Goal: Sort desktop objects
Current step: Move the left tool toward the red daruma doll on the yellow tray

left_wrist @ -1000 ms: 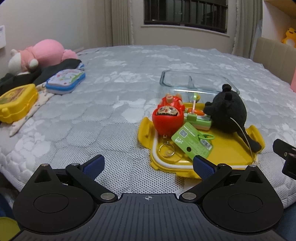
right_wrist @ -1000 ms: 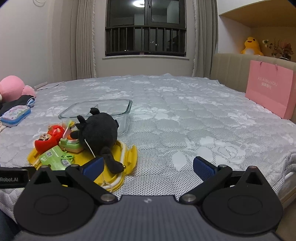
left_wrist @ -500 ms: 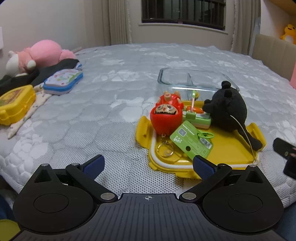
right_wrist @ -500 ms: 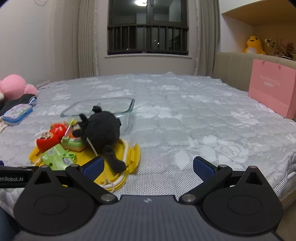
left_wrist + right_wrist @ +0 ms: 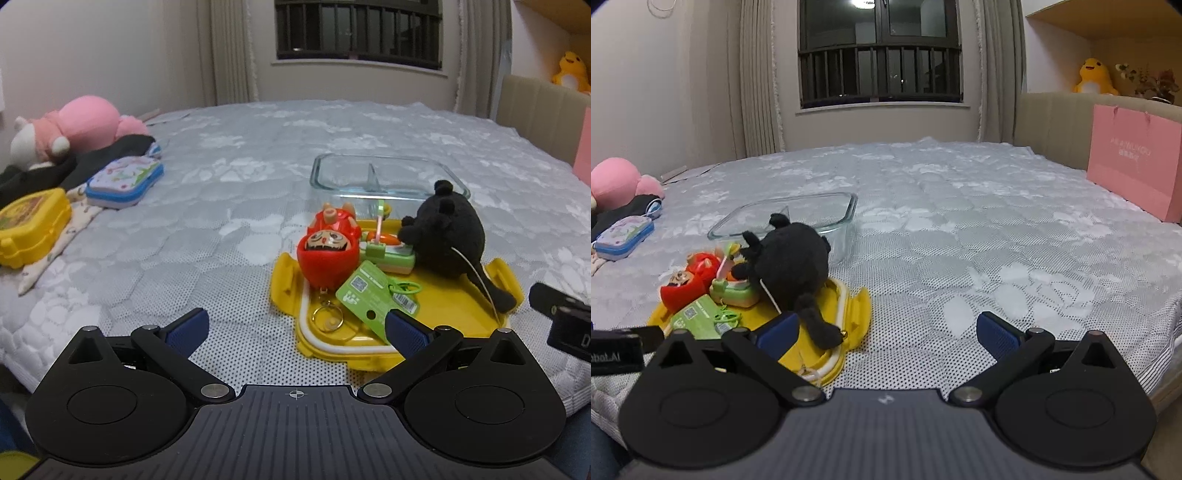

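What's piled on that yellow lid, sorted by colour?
Red: 2, a round doll and a smaller figure behind it
Green: 2, a card tag and a small toy block
Black: 1, a plush
Total: 5 on the yellow lid

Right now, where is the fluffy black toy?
In both views the black plush toy lies on the yellow tray, just in front of the glass container, right of the red doll.

Dim indoor light, sharp focus, fisheye-bent edges.
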`<state>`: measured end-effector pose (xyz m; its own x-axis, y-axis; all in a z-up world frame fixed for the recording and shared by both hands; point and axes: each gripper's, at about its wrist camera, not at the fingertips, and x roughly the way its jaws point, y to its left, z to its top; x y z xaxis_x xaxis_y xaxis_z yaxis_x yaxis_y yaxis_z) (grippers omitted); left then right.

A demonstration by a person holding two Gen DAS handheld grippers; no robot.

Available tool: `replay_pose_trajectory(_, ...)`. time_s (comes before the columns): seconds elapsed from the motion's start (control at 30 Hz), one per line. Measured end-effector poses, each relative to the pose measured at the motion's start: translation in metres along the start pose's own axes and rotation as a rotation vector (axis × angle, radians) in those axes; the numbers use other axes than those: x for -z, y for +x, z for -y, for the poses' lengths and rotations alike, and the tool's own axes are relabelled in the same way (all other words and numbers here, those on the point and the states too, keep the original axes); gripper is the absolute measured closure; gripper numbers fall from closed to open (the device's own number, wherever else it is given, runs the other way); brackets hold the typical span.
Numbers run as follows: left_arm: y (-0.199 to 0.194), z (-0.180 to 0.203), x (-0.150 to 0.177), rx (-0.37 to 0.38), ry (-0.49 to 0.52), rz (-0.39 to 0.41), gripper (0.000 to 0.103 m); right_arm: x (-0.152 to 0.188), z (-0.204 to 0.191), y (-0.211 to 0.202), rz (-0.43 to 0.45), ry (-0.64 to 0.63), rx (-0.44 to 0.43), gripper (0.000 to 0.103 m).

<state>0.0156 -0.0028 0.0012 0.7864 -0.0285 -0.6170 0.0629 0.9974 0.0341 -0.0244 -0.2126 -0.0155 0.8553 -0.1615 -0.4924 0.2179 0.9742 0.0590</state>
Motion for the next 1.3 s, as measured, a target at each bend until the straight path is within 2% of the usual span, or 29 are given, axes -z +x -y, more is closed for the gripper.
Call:
replay_pose_trajectory(0.2, 0.005, -0.001, 0.002, 0.017, -0.007, -0.027, 0.0, 0.003, 0.0, -0.003, 0.009, -0.012, 0.025, 0.0)
replay_pose_trajectory(0.37, 0.006, 0.0, 0.005, 0.002, 0.009, -0.029, 0.0, 0.003, -0.001, -0.003, 0.005, -0.002, 0.025, 0.0)
replay_pose_trajectory(0.87, 0.01, -0.008, 0.007, 0.009, -0.029, -0.055, 0.0, 0.006, -0.008, -0.002, 0.001, -0.039, 0.026, 0.0)
replay_pose_trajectory(1.1, 0.015, -0.019, -0.008, 0.006, -0.052, -0.036, 0.0, -0.009, -0.002, -0.006, 0.074, -0.019, -0.033, 0.0)
replay_pose_trajectory(1.3, 0.024, -0.022, -0.03, 0.007, -0.051, -0.01, 0.0, -0.029, -0.007, 0.008, 0.083, -0.044, -0.074, 0.0)
